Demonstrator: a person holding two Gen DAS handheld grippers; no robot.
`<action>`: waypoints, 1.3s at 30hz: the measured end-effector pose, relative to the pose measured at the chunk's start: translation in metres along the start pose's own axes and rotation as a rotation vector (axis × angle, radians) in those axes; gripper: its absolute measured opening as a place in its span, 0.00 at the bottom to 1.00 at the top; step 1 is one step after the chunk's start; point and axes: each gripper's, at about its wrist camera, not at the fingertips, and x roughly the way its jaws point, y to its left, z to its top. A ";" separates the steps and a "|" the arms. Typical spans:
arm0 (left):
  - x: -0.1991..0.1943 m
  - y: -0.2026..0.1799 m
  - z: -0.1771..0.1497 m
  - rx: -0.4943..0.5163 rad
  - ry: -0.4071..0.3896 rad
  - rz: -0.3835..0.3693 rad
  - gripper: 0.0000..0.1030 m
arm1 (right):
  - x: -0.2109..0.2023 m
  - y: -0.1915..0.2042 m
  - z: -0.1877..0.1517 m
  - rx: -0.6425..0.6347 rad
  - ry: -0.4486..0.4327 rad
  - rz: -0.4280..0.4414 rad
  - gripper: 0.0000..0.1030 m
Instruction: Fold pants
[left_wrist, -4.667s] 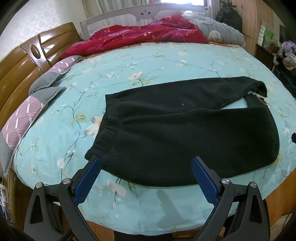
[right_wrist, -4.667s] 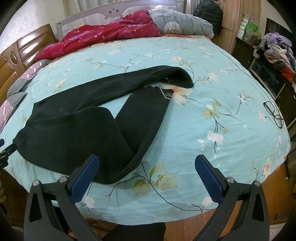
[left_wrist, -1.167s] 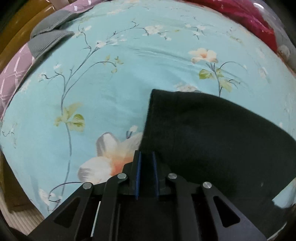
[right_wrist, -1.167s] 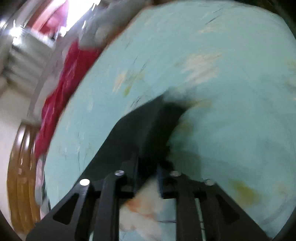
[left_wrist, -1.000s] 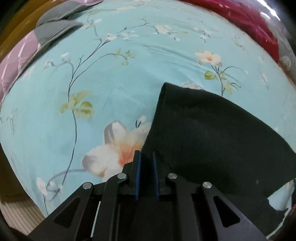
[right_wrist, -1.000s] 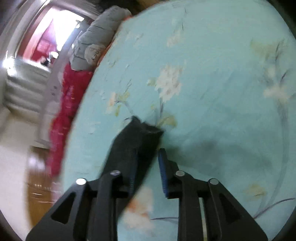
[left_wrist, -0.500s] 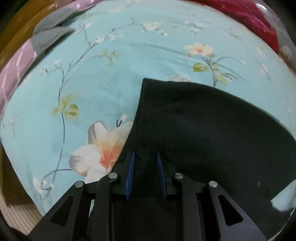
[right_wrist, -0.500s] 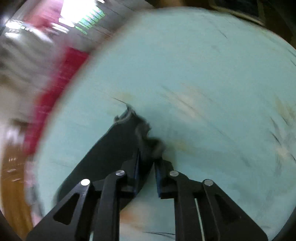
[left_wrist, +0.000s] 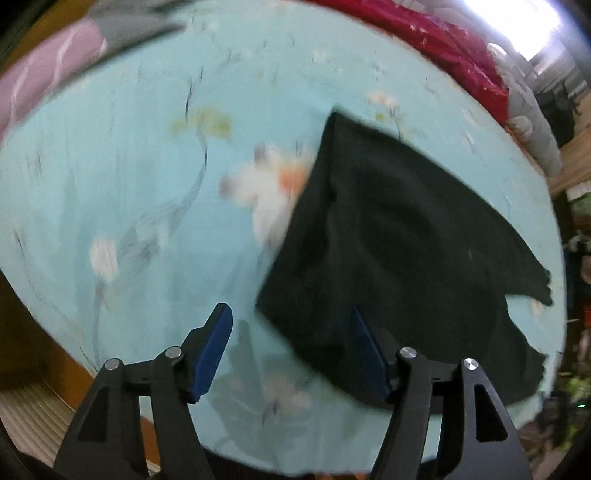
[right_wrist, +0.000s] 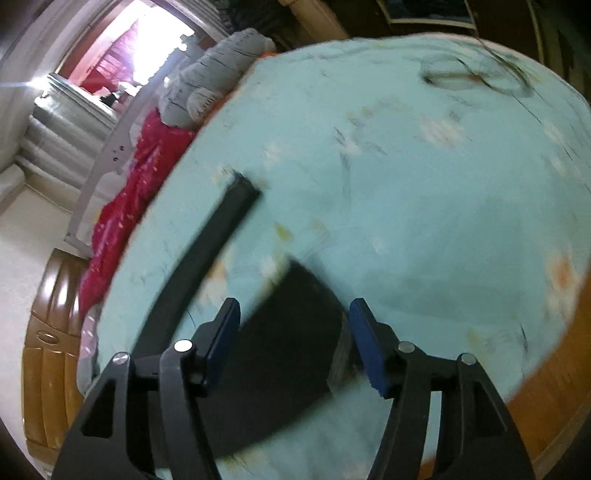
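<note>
The black pants (left_wrist: 399, 236) lie on the light blue floral bedsheet (left_wrist: 140, 177). In the left wrist view my left gripper (left_wrist: 291, 354) is open, its blue pads on either side of the waistband corner, which lies loose below. In the right wrist view my right gripper (right_wrist: 293, 343) is open above the hem end of one black leg (right_wrist: 291, 332); the other leg (right_wrist: 207, 243) stretches away to the upper left. Both views are motion-blurred.
A red quilt (left_wrist: 424, 40) and a grey pillow (right_wrist: 210, 81) lie at the bed's far side. A pink and grey pillow (left_wrist: 48, 70) lies at the left. Glasses (right_wrist: 472, 74) rest on the sheet at the far right. The wooden bed frame (right_wrist: 48, 354) borders the mattress.
Both grippers have opened and let go of the pants. The left has pulled back from the waistband; the right has drawn back from the leg end, which now lies flat.
</note>
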 end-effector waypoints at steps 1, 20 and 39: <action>0.005 0.006 -0.009 -0.017 0.020 -0.028 0.65 | 0.004 -0.005 0.002 0.019 0.007 -0.001 0.62; 0.020 -0.002 -0.011 -0.102 -0.006 -0.034 0.10 | 0.033 0.017 -0.015 0.003 0.020 0.060 0.06; -0.057 0.021 -0.032 0.019 -0.147 -0.003 0.60 | -0.005 -0.028 -0.032 0.150 0.033 -0.038 0.13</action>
